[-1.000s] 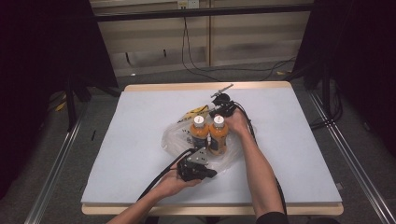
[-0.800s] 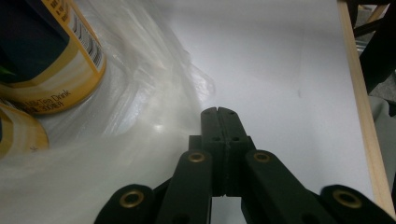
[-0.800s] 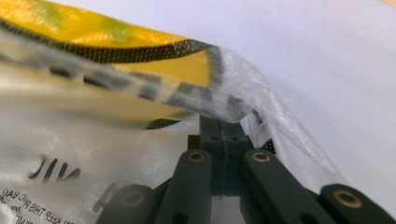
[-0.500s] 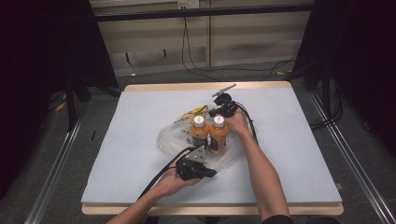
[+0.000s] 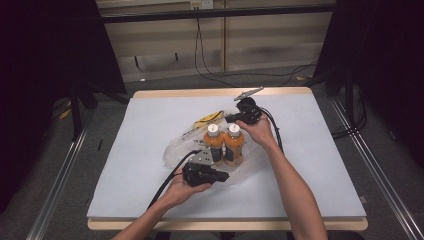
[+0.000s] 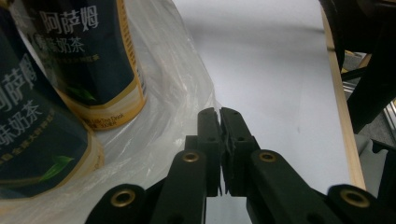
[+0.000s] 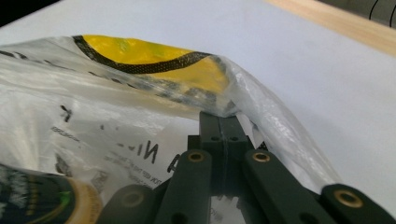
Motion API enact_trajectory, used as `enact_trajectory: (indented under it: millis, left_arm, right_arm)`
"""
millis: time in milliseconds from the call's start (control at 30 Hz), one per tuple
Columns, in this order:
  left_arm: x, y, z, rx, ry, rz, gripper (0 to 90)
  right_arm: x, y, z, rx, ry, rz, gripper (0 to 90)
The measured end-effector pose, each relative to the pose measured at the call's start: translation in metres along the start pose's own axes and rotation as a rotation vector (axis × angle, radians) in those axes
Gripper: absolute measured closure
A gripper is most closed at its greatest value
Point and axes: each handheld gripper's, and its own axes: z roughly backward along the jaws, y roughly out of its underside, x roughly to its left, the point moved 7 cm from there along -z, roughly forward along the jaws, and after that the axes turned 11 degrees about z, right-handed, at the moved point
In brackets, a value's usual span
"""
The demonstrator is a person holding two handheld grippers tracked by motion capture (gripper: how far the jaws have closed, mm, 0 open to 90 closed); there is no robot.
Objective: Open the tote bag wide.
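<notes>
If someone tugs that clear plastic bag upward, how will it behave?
The clear plastic bag looks thin and crinkled, so it would probably flop and stretch. The two orange-capped milk tea bottles standing on it likely weigh it down and might tip.

Left gripper [image 6: 219,119]: black two-jaw unit, brass-coloured rivets along the linkage arms (lower frame), grey three-cornered plate on top, black cable trailing to the bottom edge. Right gripper [image 7: 223,122]: matching black body, brass rivets, black cable. Forearms were bare, unsleeved.
</notes>
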Motion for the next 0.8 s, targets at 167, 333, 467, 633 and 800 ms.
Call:
enact_trajectory:
  millis: [167,333,467,633,800]
  left_arm:
    - [0.000,-0.004,0.003,-0.031,0.004,-0.002,84.8]
    - [-0.001,-0.008,0.010,-0.059,-0.001,0.002,83.3]
    - [0.001,-0.012,0.017,-0.084,-0.015,0.002,81.9]
    - [0.005,-0.014,0.022,-0.122,-0.010,0.036,79.0]
    - [0.004,-0.016,0.026,-0.132,-0.031,0.028,71.2]
  right_arm:
    - [0.007,-0.003,0.014,-0.043,-0.018,0.007,90.0]
    - [0.016,-0.002,0.029,-0.075,-0.029,0.008,90.0]
    - [0.015,0.001,0.037,-0.084,-0.017,0.010,89.9]
    - [0.016,0.003,0.050,-0.121,-0.026,0.009,89.9]
    - [0.021,0.004,0.062,-0.135,-0.011,0.024,89.2]
